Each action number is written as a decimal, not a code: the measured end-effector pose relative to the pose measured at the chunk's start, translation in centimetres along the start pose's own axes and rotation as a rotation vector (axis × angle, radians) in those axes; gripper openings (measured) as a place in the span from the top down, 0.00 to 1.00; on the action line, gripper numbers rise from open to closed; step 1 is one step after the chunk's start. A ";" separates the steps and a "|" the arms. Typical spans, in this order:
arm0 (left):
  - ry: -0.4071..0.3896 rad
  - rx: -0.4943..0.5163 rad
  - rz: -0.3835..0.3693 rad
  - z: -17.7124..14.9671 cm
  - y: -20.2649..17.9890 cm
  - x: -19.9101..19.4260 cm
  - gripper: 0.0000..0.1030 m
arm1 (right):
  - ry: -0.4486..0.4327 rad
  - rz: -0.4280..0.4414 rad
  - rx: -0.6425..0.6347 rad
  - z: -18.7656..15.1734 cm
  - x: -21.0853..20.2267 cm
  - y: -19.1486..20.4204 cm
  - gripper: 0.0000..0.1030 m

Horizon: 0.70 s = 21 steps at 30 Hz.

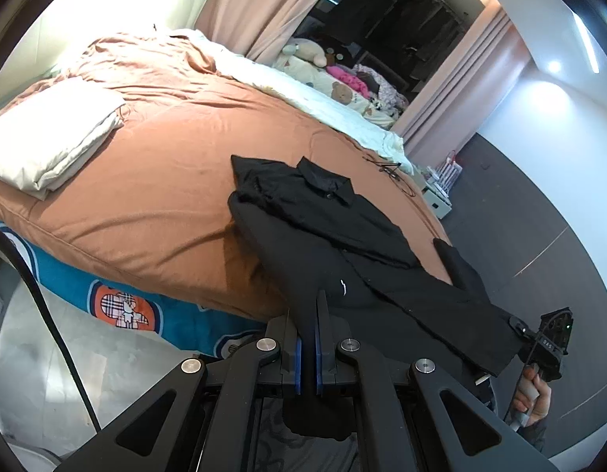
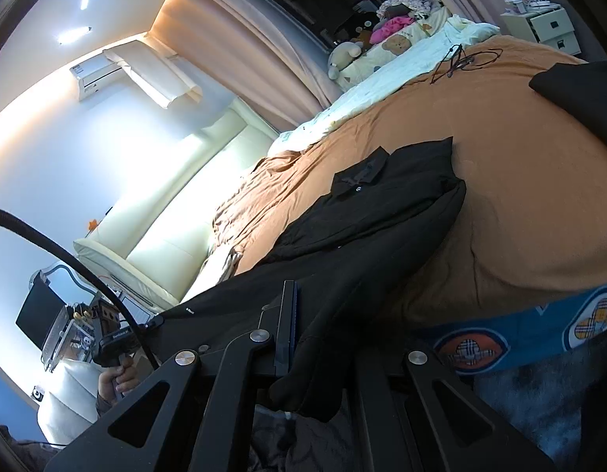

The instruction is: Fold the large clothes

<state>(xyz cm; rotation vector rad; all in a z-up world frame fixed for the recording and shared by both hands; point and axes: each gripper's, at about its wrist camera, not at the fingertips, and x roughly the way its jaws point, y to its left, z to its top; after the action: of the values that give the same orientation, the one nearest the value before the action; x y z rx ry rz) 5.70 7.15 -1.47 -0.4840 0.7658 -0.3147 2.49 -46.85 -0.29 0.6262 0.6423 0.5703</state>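
My left gripper [image 1: 308, 314]: clamped on black shirt [image 1: 327, 228] hem. My right gripper [image 2: 291, 314]: likewise pinching hem. Shirt: collar-end on bed [image 1: 154, 181], hem lifted off its edge. Risk: uneven pull skews fold; fabric slips.

In the right wrist view, low centre, the black shirt [image 2: 366, 228] drapes over the right gripper [image 2: 299, 314] so that only one finger shows and the cloth hides how the jaws stand; a second piece of black cloth [image 2: 578, 90] is cut off by the lens rim at upper right. In the left wrist view, the shirt's hem drops out of sight behind the left gripper [image 1: 308, 314] at lower centre, and a hand [image 1: 533, 397] at lower right is partly lost at the dark rim. The heap of soft toys and clothes [image 1: 343, 74] at top centre is too small to sort out.
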 end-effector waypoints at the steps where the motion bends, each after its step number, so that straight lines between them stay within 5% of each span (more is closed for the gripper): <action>1: -0.005 0.008 0.001 0.3 -0.3 0.0 0.96 | -0.003 -0.002 0.000 0.4 0.0 0.2 0.99; 21: -0.110 0.084 0.012 15.4 -3.7 6.4 0.96 | -0.121 -0.028 -0.064 11.1 6.3 0.6 0.99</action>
<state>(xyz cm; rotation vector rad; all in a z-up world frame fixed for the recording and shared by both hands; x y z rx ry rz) 20.86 5.85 6.29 -0.4143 0.6460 -0.3058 14.14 -46.18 4.87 0.5864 0.5163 0.5206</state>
